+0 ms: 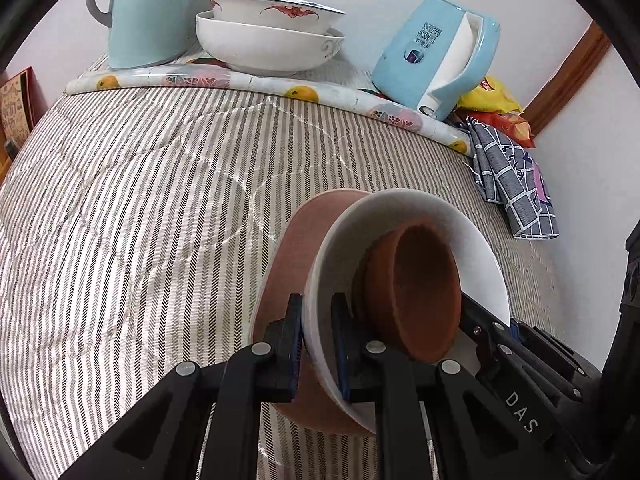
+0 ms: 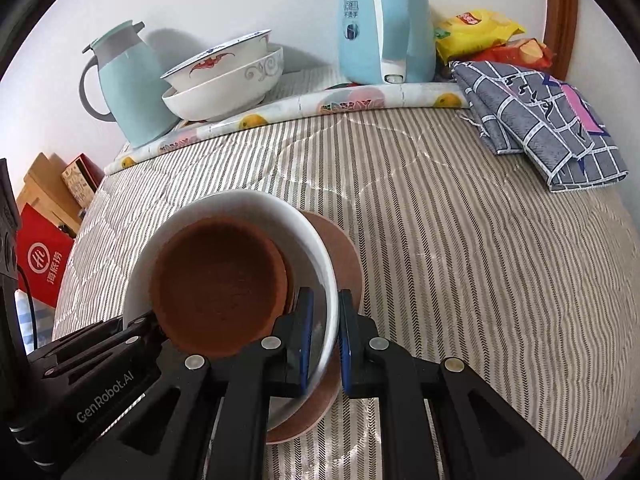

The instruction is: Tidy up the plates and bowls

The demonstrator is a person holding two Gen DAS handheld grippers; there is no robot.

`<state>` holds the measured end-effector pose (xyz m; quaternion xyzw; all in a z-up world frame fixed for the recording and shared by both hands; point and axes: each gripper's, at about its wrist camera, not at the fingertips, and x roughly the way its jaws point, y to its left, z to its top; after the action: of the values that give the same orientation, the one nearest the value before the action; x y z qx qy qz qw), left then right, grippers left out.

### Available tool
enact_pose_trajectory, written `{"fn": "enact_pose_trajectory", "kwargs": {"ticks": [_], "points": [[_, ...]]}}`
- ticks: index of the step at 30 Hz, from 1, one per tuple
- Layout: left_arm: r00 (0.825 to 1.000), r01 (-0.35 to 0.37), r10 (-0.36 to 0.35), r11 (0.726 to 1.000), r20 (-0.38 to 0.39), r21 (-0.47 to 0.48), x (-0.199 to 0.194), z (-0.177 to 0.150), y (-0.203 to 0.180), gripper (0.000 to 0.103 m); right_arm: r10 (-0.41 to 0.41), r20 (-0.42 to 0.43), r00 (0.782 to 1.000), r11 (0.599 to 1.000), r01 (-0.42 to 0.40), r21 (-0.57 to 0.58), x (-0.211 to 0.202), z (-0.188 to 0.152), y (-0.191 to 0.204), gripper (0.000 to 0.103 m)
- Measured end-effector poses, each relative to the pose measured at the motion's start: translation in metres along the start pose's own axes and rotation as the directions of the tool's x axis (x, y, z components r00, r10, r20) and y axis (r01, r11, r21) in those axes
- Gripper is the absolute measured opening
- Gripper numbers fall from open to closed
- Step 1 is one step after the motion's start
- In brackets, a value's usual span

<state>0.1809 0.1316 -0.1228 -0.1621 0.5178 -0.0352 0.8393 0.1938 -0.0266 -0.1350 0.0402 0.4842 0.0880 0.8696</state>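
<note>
A stack sits low over the striped cloth: a brown plate (image 1: pixel 296 248) at the bottom, a white bowl (image 1: pixel 452 224) on it, a small brown bowl (image 1: pixel 424 280) inside. My left gripper (image 1: pixel 316 344) is shut on the white bowl's rim on one side. My right gripper (image 2: pixel 324 340) is shut on the white bowl's rim (image 2: pixel 320 264) on the opposite side; the brown plate (image 2: pixel 344 260) and small brown bowl (image 2: pixel 220 280) show there too. Each gripper shows in the other's view. Two nested white patterned bowls (image 1: pixel 272 36) stand at the back.
A mint thermos jug (image 1: pixel 148 12) and a blue kettle (image 1: pixel 436 52) stand on a fruit-print mat (image 1: pixel 248 80) by the wall. A folded grey checked cloth (image 2: pixel 540 124) and snack bags (image 2: pixel 480 32) lie at the right. Boxes (image 2: pixel 44 264) sit beyond the left edge.
</note>
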Motion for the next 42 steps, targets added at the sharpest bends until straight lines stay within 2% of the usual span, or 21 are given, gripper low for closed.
{"fn": "enact_pose_trajectory", "kwargs": {"ticks": [14, 22, 25, 28, 33, 42], "points": [[1.000, 0.024, -0.024, 1.000, -0.003, 0.015, -0.002, -0.001, 0.005, 0.020, -0.015, -0.002, 1.000, 0.999, 0.015, -0.043, -0.002, -0.004, 0.004, 0.013], [0.999, 0.049, -0.048, 0.999, -0.017, 0.010, -0.007, -0.003, 0.007, 0.019, -0.012, -0.022, 1.000, 0.999, 0.011, -0.042, -0.006, -0.007, 0.006, 0.013], [0.999, 0.041, -0.040, 0.999, -0.019, 0.015, -0.010, -0.004, 0.005, 0.019, -0.018, -0.029, 0.999, 0.999, 0.016, -0.050, -0.006, -0.008, 0.008, 0.013], [1.000, -0.002, 0.003, 1.000, -0.003, 0.031, -0.014, -0.004, 0.003, 0.024, -0.018, -0.038, 0.999, 0.998, 0.016, -0.053, -0.007, -0.009, 0.009, 0.015], [1.000, 0.021, -0.020, 1.000, -0.012, 0.020, -0.014, -0.004, 0.007, 0.024, -0.026, -0.056, 0.998, 0.998, 0.022, -0.065, -0.006, -0.008, 0.011, 0.016], [1.000, 0.004, -0.003, 0.999, -0.016, 0.046, -0.016, -0.005, 0.004, 0.024, -0.028, -0.079, 0.997, 0.998, 0.023, -0.058, -0.008, -0.009, 0.010, 0.016]]}}
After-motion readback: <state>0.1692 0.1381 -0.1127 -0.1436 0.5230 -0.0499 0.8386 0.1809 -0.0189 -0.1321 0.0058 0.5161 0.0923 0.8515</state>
